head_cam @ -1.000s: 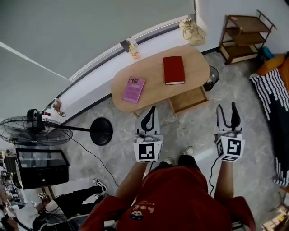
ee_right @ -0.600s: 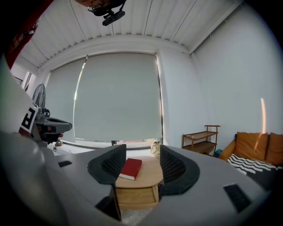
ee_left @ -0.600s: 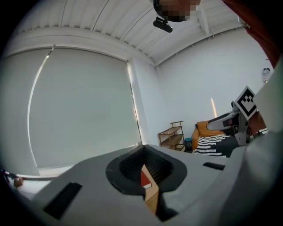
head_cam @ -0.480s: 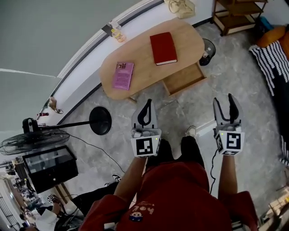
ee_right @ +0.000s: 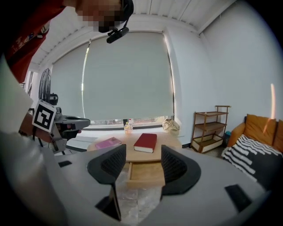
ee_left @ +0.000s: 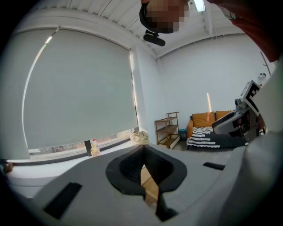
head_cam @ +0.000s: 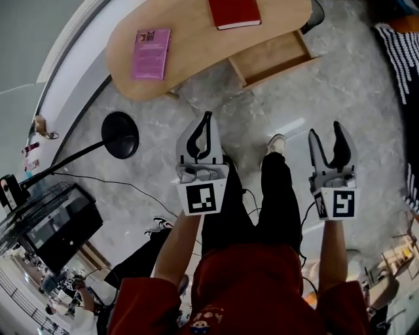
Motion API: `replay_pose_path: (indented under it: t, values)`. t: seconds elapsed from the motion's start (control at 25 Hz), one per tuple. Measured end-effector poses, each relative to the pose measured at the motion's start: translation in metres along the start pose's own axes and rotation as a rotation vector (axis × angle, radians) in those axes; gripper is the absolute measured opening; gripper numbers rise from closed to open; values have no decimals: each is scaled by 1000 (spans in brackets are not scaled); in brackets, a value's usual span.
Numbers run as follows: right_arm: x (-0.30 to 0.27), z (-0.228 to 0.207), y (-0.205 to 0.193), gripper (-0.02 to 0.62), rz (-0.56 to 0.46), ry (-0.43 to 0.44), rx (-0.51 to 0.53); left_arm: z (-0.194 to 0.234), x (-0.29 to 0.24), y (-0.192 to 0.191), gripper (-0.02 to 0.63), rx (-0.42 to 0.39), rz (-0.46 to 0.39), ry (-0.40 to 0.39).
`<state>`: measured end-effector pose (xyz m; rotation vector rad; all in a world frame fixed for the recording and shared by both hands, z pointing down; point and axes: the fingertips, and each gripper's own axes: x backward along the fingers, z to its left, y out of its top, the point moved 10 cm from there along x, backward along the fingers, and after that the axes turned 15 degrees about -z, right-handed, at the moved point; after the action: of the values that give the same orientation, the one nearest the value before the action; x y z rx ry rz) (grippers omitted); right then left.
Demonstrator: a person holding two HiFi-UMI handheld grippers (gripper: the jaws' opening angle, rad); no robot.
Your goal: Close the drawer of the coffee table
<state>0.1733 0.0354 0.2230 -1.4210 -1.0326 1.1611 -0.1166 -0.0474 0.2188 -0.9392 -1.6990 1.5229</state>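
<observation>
head view, with both gripper views: the oval light-wood coffee table (head_cam: 196, 46) carries a red hardback book (head_cam: 234, 12) and a pink paperback book (head_cam: 150, 52). its shallow wooden drawer (head_cam: 272, 59) stands pulled out and empty on the table's near side, just below the red book. both grippers hang well short of the table, above the person's legs. left gripper (head_cam: 207, 118): jaws drawn together to a thin slit, holding nothing. right gripper (head_cam: 326, 131): jaws spread wide, empty, the drawer framed between them in its own view. contact is not yet made; the step is probably best done by pushing squarely on the middle of the drawer front, straight toward the table, until flush.
</observation>
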Motion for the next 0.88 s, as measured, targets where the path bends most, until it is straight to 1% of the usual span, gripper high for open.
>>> replay_pose_path:
  t: [0.12,0.2,0.32,0.44,0.6,0.68,0.72,0.8,0.88]
  values:
    - [-15,20,-60,233,-2,18,-7,0,13,-66,6,-9,32,-38]
    - [-19,33,-104,236,35,28,-18,-4,24,-110,6,-11,41,-60]
    - [-23,49,-172,244,97,73,-15,-7,39,-181,6,-7,65,-77]
    - [-31,57,-242,250,110,93,-8,-1,47,-248,6,-13,66,-84]
    - [-47,52,-336,264,114,81,-35,3,50,-335,6,-51,47,-157]
    - [-58,44,-378,265,103,71,-53,4,50,-379,6,-28,40,-180]
    - [-64,39,-396,267,93,64,-64,4,49,-400,6,-20,36,-193]
    - [-76,28,-426,267,65,52,-72,2,45,-438,6,-28,28,-224]
    - [-90,18,-451,267,30,50,-64,-1,37,-467,6,-20,9,-245]
